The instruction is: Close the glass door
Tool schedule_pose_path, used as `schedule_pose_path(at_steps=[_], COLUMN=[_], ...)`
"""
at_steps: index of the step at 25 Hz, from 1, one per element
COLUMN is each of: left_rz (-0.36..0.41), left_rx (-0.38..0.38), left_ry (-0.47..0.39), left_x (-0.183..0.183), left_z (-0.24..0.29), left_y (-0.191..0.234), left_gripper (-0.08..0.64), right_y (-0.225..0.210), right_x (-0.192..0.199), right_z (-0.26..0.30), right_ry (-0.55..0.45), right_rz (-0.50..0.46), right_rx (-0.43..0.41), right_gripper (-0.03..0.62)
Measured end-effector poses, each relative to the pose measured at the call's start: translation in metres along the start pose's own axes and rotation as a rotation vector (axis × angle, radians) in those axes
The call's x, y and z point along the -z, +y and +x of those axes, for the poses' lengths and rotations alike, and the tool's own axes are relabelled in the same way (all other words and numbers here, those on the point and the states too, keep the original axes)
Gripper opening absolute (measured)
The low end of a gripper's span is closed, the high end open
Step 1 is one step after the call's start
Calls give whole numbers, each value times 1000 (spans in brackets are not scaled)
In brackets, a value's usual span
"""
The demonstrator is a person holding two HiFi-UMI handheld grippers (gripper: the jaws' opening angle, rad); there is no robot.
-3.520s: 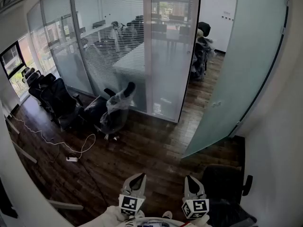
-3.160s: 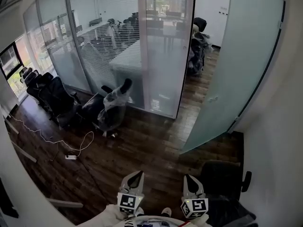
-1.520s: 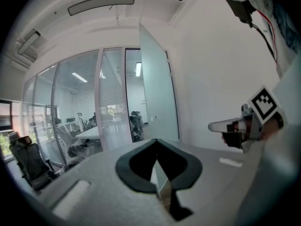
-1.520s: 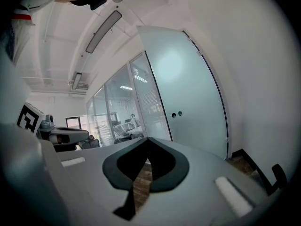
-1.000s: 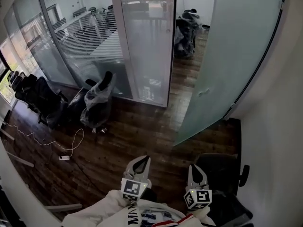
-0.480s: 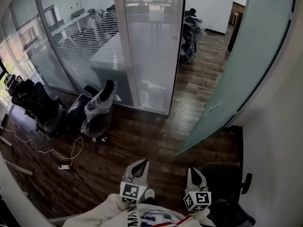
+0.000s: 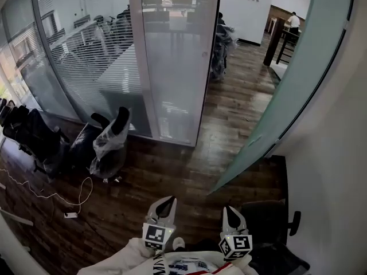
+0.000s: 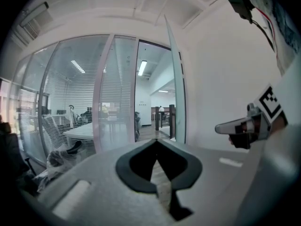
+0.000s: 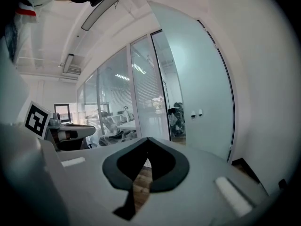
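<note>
Facing doorway: frosted glass door [image 7: 301, 79] stands swung open, upright, ahead and to right, leaf angled toward white wall [image 7: 338, 171]. Right gripper [image 7: 230, 212] nearer door than left gripper [image 7: 166, 204]; both well short of it. Both pairs of jaws pressed together, nothing between. Two small fittings [image 9: 196, 113] on leaf, possibly handle mounts. Dark wood floor [image 7: 172, 176]; glass partition [image 7: 172, 67] left of doorway; black office chair [image 7: 269, 216] beside right gripper.
</note>
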State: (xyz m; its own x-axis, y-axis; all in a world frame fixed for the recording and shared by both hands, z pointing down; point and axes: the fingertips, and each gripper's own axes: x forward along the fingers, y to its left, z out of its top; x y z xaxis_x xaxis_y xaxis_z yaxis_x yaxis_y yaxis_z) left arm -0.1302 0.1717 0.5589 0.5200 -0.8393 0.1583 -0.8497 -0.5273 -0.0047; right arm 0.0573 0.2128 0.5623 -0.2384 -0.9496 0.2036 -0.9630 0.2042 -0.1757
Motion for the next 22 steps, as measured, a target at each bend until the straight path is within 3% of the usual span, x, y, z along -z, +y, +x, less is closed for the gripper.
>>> schedule_pose_path(at_steps=[8,22], left_rz=[1,50], left_rx=[56,15], left_ry=[35,27], left_x=[10,-21], left_z=[36,159], left_y=[-12,-21], left_gripper=[2,2], right_y=[-28,-121], right_x=[0,-31], right_z=[17,105], right_ry=[4,-14], right_rz=[28,45], right_rx=[44,-24], right_gripper=[6,6])
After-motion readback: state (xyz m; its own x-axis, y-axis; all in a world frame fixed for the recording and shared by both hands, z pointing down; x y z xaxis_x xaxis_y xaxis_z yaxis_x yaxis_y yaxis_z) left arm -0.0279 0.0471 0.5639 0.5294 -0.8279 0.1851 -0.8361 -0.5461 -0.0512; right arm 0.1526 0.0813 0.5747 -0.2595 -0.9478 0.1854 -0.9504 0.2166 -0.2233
